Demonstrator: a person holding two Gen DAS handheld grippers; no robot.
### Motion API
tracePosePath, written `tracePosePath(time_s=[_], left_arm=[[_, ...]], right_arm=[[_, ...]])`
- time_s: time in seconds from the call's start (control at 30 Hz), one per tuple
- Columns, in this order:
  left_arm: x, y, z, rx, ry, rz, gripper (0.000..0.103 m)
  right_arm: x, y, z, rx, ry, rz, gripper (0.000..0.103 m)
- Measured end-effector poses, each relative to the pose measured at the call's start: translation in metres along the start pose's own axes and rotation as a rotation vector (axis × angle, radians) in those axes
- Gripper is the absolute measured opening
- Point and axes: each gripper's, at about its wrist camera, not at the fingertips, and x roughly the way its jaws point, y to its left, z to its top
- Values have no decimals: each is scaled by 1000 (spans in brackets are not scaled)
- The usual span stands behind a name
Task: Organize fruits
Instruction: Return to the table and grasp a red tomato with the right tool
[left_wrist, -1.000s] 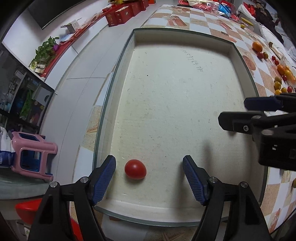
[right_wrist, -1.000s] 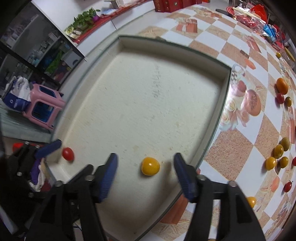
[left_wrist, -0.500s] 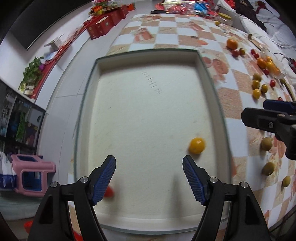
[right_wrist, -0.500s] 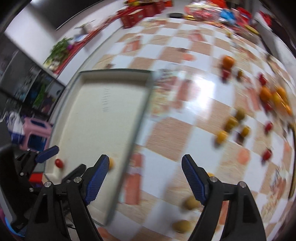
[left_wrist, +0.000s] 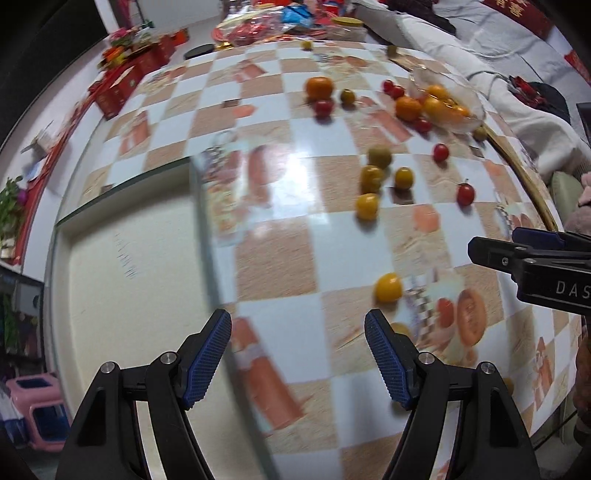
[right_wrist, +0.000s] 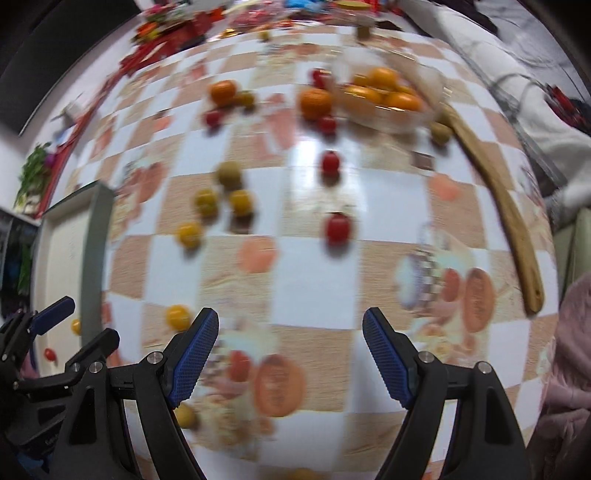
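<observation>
Small red, yellow and orange fruits lie scattered on the checkered table (left_wrist: 277, 258). A yellow tomato (left_wrist: 388, 288) sits just ahead of my open, empty left gripper (left_wrist: 297, 354). My right gripper (right_wrist: 290, 350) is open and empty over the table, with a red tomato (right_wrist: 337, 229) ahead of it. The white tray (left_wrist: 122, 295) lies to the left. It holds a red tomato (right_wrist: 50, 354) and a yellow one (right_wrist: 75, 326). A clear bowl of oranges (right_wrist: 384, 96) stands at the back.
A wooden spoon (right_wrist: 498, 206) lies along the right side. Red boxes (left_wrist: 122, 85) and snack packets (left_wrist: 266, 26) sit at the far end. A pink stool (left_wrist: 37, 410) stands below the table's left edge. The right gripper's arm (left_wrist: 535, 262) shows in the left wrist view.
Both grippers have swung right, away from the tray and over the checkered table with its scattered fruit. Both stay open and empty. The red and yellow tomatoes remain in the tray.
</observation>
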Motion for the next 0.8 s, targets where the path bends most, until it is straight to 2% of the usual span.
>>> tracePosePath(time_s=[0.2, 0.37, 0.8], left_arm=[[24, -26, 17, -10, 35, -21, 76], [36, -36, 21, -29, 60, 5, 76], [48, -55, 16, -63, 91, 52, 76]], right_arm=[[8, -25, 11, 15, 7, -7, 83], [18, -29, 22, 0, 3, -9, 83], [43, -12, 44, -84, -9, -52, 81]])
